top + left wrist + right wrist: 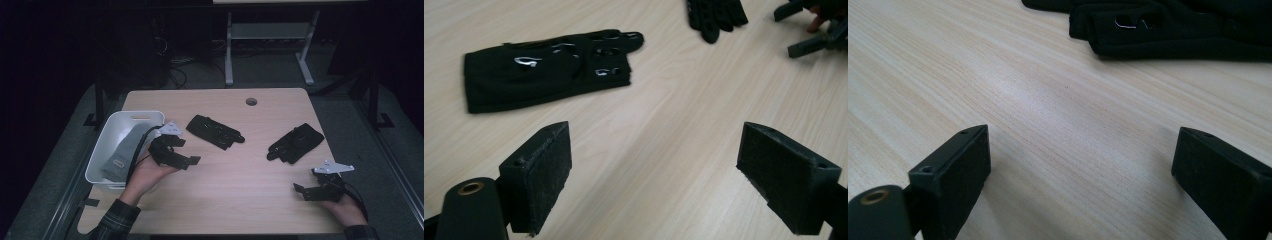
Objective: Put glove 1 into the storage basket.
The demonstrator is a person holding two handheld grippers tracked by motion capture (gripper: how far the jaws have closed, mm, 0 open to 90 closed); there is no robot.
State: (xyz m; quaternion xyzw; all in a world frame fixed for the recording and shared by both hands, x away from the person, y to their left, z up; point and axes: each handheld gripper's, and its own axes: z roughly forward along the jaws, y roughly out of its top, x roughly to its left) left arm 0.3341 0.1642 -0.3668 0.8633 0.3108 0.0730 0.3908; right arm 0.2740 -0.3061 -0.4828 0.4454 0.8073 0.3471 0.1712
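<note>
Two black gloves lie flat on the wooden table (240, 175). One glove (215, 131) (549, 67) rests left of centre, the other glove (296, 143) (716, 15) (1168, 25) right of centre. My left gripper (187, 156) (656, 175) hovers open beside the white bin, just short of the left glove, with bare table between its jaws. Near the front right edge my right gripper (302, 192) (1080, 175) is held open too, below the right glove, holding nothing. It appears far off in the left gripper view as the right gripper (819, 25).
A white plastic bin (102, 150) sits at the table's left edge with a grey cloth item (122, 150) inside. A round cable hole (251, 101) is near the far edge. A desk frame (265, 45) stands on the floor behind.
</note>
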